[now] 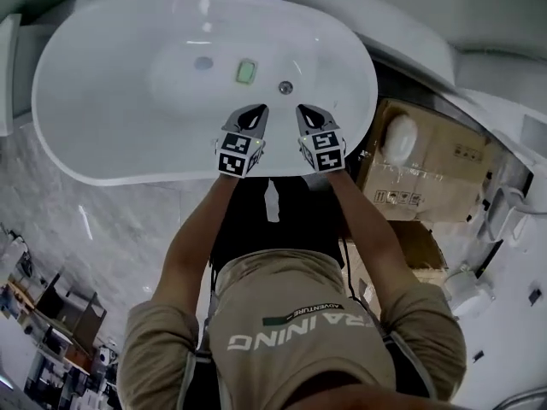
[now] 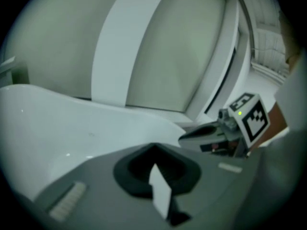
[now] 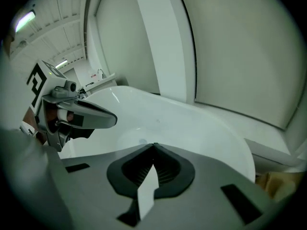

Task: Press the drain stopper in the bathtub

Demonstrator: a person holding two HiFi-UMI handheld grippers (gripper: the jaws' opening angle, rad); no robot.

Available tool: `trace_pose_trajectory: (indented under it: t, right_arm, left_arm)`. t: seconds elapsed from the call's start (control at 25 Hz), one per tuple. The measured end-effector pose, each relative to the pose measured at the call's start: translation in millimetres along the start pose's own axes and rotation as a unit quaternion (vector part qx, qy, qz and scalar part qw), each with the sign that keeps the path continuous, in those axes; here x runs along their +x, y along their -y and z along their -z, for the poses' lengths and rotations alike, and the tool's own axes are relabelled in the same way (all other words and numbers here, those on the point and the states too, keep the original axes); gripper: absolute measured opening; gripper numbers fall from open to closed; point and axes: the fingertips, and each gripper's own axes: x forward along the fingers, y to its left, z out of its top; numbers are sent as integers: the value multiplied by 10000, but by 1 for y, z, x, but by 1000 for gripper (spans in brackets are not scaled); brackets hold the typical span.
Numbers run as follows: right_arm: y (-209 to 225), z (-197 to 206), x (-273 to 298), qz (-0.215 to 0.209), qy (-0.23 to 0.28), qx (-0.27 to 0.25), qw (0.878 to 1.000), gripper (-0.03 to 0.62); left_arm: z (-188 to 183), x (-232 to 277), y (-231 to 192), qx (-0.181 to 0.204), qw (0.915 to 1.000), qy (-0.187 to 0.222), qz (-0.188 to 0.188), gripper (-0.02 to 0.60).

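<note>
The person's arms (image 1: 195, 233) reach to the bathtub (image 1: 111, 165) near rim, where the left hand-held gripper (image 1: 258, 111) and right hand-held gripper (image 1: 302, 110) hover, jaws together, empty. The drain stopper (image 1: 203, 62), apparently the grey disc up-left of them, looks untouched; the press is not yet done.

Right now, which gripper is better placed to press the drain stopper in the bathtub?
Probably the left. The drain stopper lies to the left of both grippers, and the left gripper is nearer to it than the right gripper. Both are shut and empty.
</note>
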Motion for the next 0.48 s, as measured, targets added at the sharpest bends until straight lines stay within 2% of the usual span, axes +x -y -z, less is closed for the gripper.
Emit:
trace_pose_trajectory:
  t: [0.28,0.48]
  right_arm:
    - [-26,-63,-103,61,708,-168,9973,9]
    - [-43,-111,-170,204,1259,-220,9916,9]
  left_arm:
    - [-82,-75,50,342,9977,578,-5,2]
    - [-144,-133,72,627,9917,1124,-3,2]
